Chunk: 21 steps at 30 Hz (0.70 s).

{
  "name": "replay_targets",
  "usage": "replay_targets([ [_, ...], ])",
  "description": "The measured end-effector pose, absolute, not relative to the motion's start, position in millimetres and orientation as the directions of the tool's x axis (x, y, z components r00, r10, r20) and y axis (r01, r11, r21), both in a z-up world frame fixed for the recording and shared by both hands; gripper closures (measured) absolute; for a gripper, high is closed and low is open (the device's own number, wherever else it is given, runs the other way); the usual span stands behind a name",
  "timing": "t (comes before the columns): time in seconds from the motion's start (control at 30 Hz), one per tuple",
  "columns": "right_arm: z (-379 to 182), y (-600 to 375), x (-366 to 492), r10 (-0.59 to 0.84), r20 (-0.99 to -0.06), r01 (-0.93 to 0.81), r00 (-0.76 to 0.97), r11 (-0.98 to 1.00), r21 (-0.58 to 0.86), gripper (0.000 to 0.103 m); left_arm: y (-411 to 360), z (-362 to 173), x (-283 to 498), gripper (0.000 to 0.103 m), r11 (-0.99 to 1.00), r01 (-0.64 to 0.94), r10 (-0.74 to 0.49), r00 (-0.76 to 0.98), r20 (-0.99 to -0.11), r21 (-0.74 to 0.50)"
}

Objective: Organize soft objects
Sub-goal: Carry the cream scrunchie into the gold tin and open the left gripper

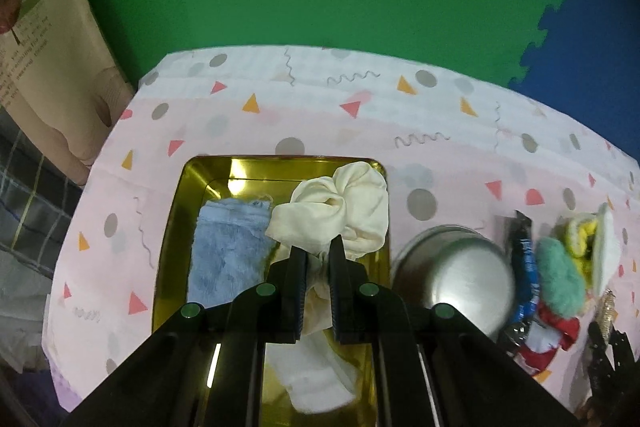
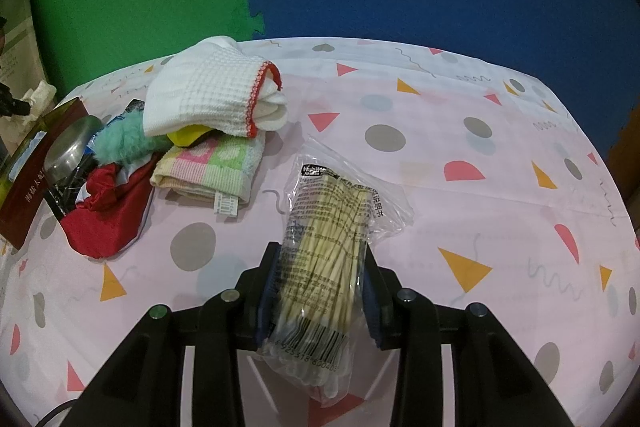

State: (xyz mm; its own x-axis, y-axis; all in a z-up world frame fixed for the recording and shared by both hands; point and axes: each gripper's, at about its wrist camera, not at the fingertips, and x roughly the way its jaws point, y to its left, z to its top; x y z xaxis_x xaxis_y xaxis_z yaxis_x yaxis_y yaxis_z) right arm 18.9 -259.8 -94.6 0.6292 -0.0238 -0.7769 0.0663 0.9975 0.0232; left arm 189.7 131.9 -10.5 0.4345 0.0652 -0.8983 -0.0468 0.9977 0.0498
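My left gripper (image 1: pixel 318 251) is shut on a cream satin cloth (image 1: pixel 344 211), which bunches out past the fingertips above a gold tray (image 1: pixel 176 211). In the tray lie a blue fluffy cloth (image 1: pixel 228 247) and a white cloth (image 1: pixel 320 375). My right gripper (image 2: pixel 320 255) is shut on a clear pack of cotton swabs (image 2: pixel 328 227) just above the table. To its left is a heap of soft things: a white waffle towel (image 2: pixel 204 87) on a checked towel (image 2: pixel 212 163), a teal fluffy piece (image 2: pixel 124 143) and a red cloth (image 2: pixel 108 215).
A metal bowl (image 1: pixel 460 275) lies overturned right of the tray, beside a blue wrapper (image 1: pixel 524 267). The patterned pink tablecloth (image 2: pixel 460 131) covers the table. Green and blue foam mats lie beyond its far edge. A printed cushion (image 1: pixel 48 67) stands at the left.
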Motion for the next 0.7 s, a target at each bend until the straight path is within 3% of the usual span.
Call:
replay_targets([
  [0.43, -94.3, -259.9, 18.2, -0.029, -0.778, 0.063, 0.628, 0.998, 0.014, 0.065, 142.6, -53.1, 210.0, 0.091, 0.997, -0.059, 0.059, 0.368, -0.928, 0.040],
  [0.7, -94.1, -258.6, 18.3, -0.037, -0.779, 0.062, 0.626, 0.998, 0.003, 0.065, 147.5, -57.1, 213.0, 0.081, 0.998, -0.059, 0.049, 0.376, -0.925, 0.029],
])
